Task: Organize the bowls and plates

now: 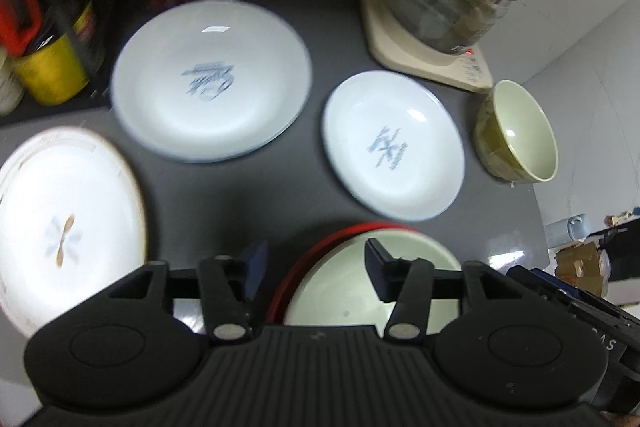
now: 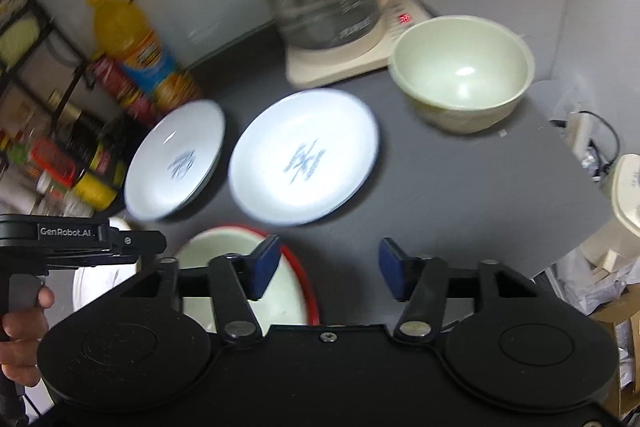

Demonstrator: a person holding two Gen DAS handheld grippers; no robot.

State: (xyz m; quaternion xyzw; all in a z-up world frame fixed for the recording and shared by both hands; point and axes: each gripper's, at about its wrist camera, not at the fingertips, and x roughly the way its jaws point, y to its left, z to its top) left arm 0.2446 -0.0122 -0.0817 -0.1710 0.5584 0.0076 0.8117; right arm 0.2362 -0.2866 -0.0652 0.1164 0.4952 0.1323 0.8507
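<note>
Left claw (image 1: 316, 267) view alone shows spoon-motif plate (image 1: 60, 227).

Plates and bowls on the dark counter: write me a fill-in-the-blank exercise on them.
1. The bowl with the red rim lies nearest the ___ gripper.
2. The pale green bowl stands beside the glass ___.
3. The two blue-marked plates lie ___, not stacked.
4. Both grippers are ___.

Missing: left; kettle; apart; open

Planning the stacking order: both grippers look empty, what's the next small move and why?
Probably bring the left gripper down onto the red-rimmed bowl: its open fingers already straddle that rim, nothing is held, and the green bowl sits alone for nesting.
</note>
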